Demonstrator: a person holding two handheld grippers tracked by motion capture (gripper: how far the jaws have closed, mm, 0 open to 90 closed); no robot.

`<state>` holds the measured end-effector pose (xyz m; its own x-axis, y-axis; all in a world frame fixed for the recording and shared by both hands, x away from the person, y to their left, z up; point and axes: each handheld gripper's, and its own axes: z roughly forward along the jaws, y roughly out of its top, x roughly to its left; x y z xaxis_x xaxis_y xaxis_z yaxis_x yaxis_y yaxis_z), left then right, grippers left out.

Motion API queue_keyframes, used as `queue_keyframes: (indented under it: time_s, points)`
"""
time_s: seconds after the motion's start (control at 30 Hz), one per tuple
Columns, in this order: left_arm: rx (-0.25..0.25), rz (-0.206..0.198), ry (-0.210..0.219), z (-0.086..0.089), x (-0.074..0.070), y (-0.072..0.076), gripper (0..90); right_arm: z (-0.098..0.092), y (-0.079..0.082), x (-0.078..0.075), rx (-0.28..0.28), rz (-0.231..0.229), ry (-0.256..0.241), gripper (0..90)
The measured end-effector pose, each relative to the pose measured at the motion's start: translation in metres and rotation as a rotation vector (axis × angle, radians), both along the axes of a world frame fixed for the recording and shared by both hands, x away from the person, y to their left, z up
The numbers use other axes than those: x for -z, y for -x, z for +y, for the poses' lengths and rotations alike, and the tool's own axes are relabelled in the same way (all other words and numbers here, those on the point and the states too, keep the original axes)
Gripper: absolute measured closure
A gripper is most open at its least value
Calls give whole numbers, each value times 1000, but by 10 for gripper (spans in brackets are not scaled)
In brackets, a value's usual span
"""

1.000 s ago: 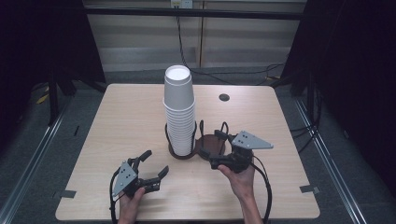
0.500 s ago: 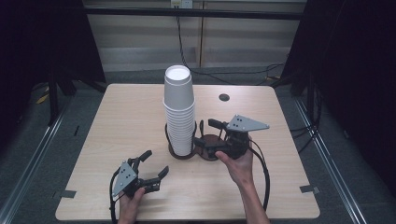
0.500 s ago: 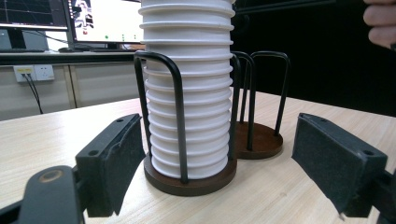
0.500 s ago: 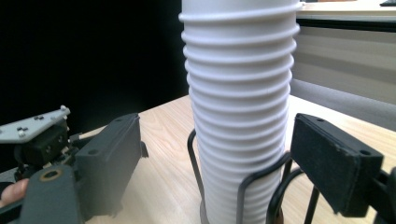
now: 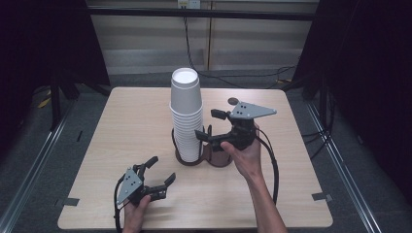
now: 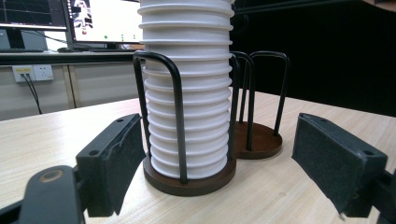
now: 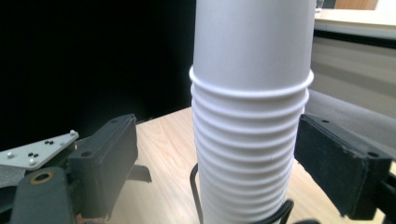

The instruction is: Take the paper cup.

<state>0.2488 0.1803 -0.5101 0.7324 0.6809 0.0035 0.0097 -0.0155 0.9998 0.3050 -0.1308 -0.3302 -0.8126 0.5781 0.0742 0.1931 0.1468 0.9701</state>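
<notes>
A tall stack of white paper cups [image 5: 186,114] stands in a black wire holder with a brown round base [image 5: 189,159] at the middle of the table. A second, empty holder [image 5: 219,156] adjoins it on the right. My right gripper [image 5: 206,124] is open and raised beside the stack's right side; in the right gripper view the cups [image 7: 250,116] stand between its spread jaws, untouched. Near the front edge my left gripper [image 5: 163,170] rests open on the table, pointing at the cups [image 6: 187,93] and the holder base [image 6: 191,183].
A small dark disc [image 5: 233,101] lies on the light wooden table [image 5: 126,126] behind the right gripper. Bare tabletop extends to the left and front right. Cables trail from both grippers toward the front edge.
My right gripper has lifted off the empty holder and moved up and left toward the cup stack. The left gripper has stayed put.
</notes>
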Motion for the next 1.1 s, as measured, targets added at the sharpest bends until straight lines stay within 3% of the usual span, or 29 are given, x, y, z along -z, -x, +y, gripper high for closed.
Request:
queue_keyframes:
  time_s: [0.9,1.1]
  points:
    - [7,2,0,0,0,0,163,16,-33,-56,-33,20,86,134]
    - [8,2,0,0,0,0,163,19,-41,-66,-16,22,108,129]
